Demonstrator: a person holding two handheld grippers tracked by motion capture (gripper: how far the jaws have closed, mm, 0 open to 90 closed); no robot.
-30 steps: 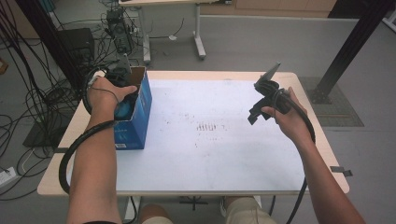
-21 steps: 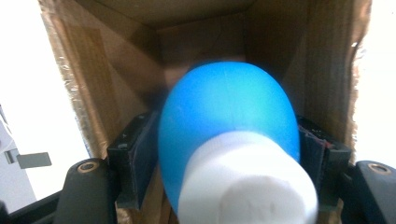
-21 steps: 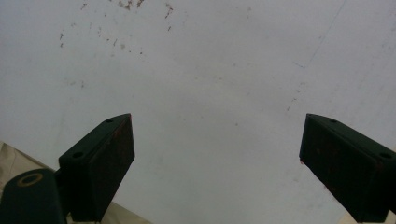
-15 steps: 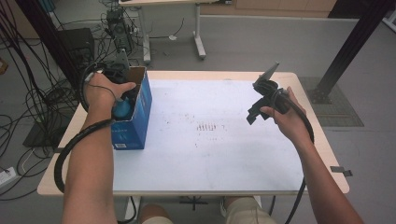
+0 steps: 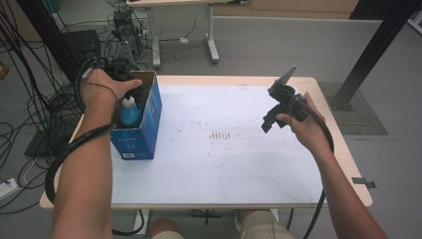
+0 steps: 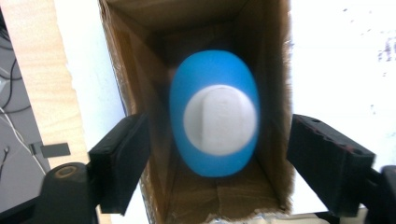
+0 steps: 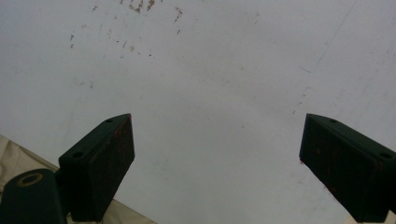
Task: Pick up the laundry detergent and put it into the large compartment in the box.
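A blue cardboard box [image 5: 142,130] stands open-topped at the table's left side. Inside it a blue bottle [image 6: 215,119] with a white cap [image 5: 129,103] stands upright. My left gripper [image 6: 219,140] hovers above the box's opening and is open, its black pads [image 6: 122,163] spread wider than the bottle and level with the box walls, touching nothing. My right gripper [image 5: 271,119] is held in the air over the right half of the white table top [image 5: 224,164]. It is open, with bare table between its pads [image 7: 100,163].
The box sits close to the table's left edge. Faint brown smudges [image 5: 224,135] mark the middle of the table. Cables [image 5: 45,114] and a black stand crowd the floor to the left. A black post [image 5: 373,50] rises at the far right.
My left hand has drawn back toward the far left end of the box, uncovering the bottle's white cap. The right gripper has barely moved.
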